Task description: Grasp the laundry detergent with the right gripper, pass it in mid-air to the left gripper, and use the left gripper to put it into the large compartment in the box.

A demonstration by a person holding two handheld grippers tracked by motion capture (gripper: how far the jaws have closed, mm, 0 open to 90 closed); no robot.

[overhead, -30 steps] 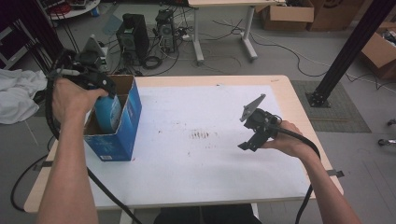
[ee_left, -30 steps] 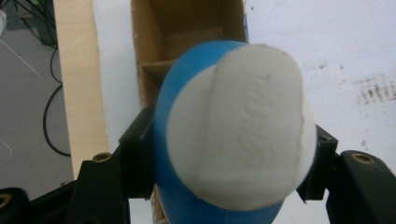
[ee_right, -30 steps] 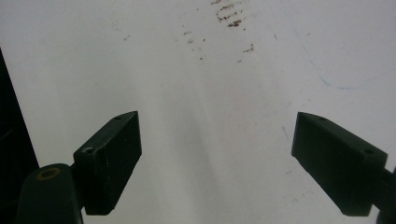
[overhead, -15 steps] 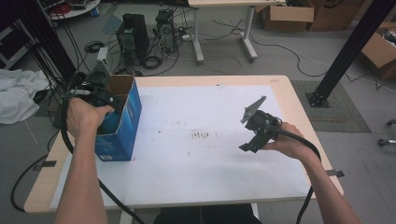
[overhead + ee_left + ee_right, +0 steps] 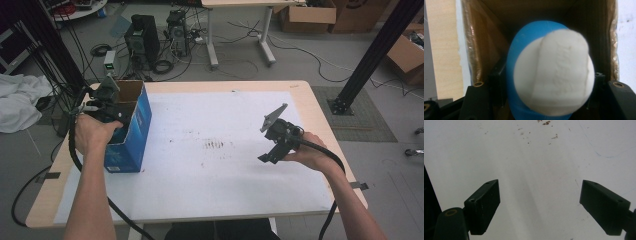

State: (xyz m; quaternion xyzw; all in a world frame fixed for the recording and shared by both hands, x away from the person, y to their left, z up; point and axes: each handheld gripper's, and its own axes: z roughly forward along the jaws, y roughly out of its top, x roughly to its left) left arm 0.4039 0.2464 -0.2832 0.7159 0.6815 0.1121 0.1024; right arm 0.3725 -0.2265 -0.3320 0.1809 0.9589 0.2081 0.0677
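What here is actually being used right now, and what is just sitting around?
In use:
- left gripper, shut on the blue and white object
- blue cardboard box
- right gripper, open above the table

Lying about:
- white cloth
- computer towers
- cardboard boxes

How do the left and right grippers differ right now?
The left gripper sits over the open blue box; the right gripper hovers above the white sheet on the other side. The left gripper's jaws hold a blue and white ball; the right gripper's jaws stand wide apart with nothing between them. Both are black, hand-held, and trail a cable.
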